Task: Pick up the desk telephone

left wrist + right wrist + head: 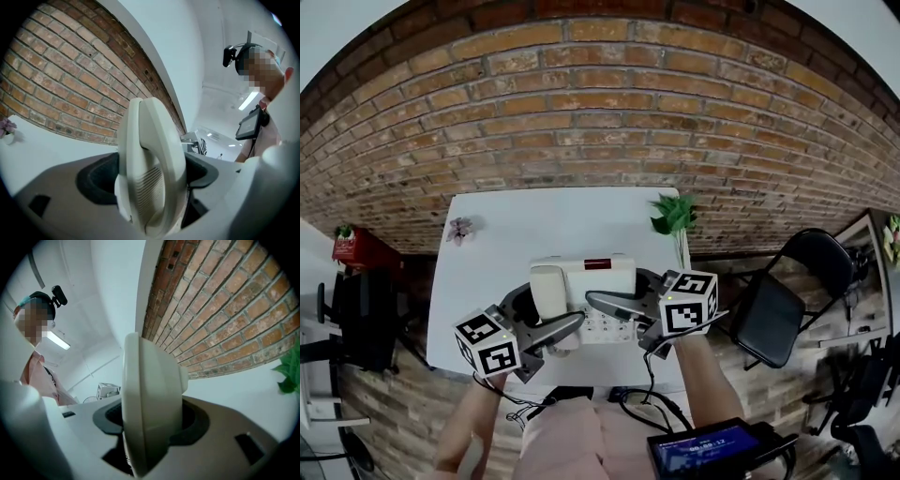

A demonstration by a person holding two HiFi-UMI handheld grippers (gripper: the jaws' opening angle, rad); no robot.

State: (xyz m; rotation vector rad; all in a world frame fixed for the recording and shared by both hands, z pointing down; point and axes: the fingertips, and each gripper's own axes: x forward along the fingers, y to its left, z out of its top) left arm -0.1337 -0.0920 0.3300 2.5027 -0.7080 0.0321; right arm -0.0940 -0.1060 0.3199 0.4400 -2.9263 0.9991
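Head view puts the desk telephone [581, 286] over the near part of the white table [534, 220], with a gripper closed on each of its ends; I cannot tell whether it rests on the table or is already just clear of it. The left gripper [555, 330] reaches in from the telephone's left near corner. In the left gripper view its jaws are clenched on the handset side of the telephone [150, 173], with the ribbed grille between the dark pads. The right gripper [614, 305] reaches in from the telephone's right, and the right gripper view shows its jaws clamped on the opposite edge of the telephone [150, 408].

Holding both ends looks like the sensible choice. The body is wide, and a grip on the handset side should pin the handset so it does not slip off when the telephone rises.

A green plant [675, 214] stands behind the telephone to its right, and a small flower pot [459, 228] sits further off behind it to its left. Neither is close enough to hinder a lift. A black chair [787, 291] is well off to the telephone's right, beyond the table. Dark cables [628, 405] trail on the telephone's near side; if one belongs to the telephone, it could tug during the lift
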